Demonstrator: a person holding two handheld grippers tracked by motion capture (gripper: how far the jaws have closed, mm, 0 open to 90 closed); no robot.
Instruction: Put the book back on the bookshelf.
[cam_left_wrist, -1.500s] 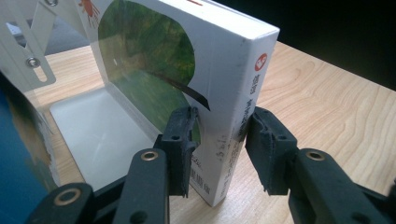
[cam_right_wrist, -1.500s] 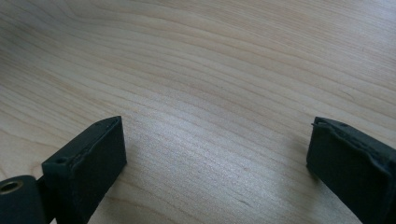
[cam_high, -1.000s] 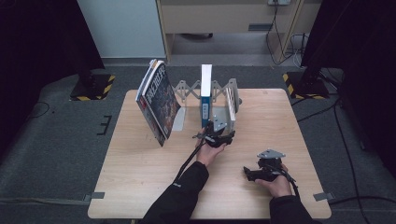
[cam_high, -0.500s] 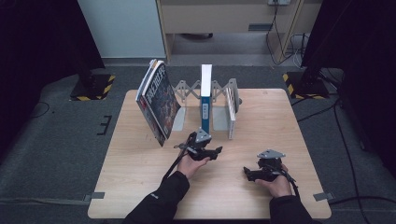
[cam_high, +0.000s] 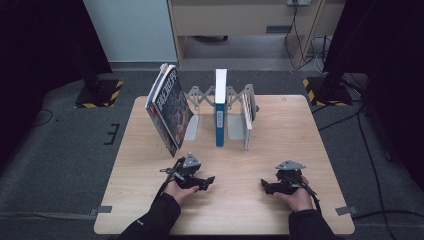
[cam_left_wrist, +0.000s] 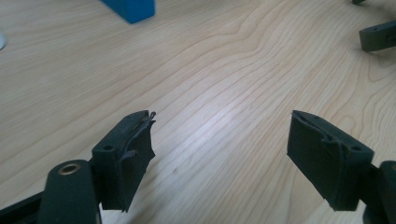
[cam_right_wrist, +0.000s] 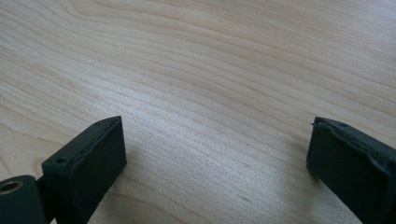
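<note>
The blue book (cam_high: 220, 107) stands upright in the folding rack (cam_high: 235, 95) at the back of the desk (cam_high: 280, 130), so shelving it looks done; both grippers rest near the front edge, well apart from it. The left gripper (cam_high: 209, 181) and right gripper (cam_high: 264, 186) hold their fingers spread and empty; a magazine (cam_high: 169, 107) leans at the rack's left end, and nothing blocks the way.

A: Where does the high view sit?
B: Above the near edge of the counter (cam_high: 280, 120), facing forward and down, far enough to take in the whole top.
A: And the two others?
B: Each rides low on its tool, close over the wood. The left gripper view shares the blue book (cam_left_wrist: 130, 8) with the high view (cam_high: 220, 125).
</note>
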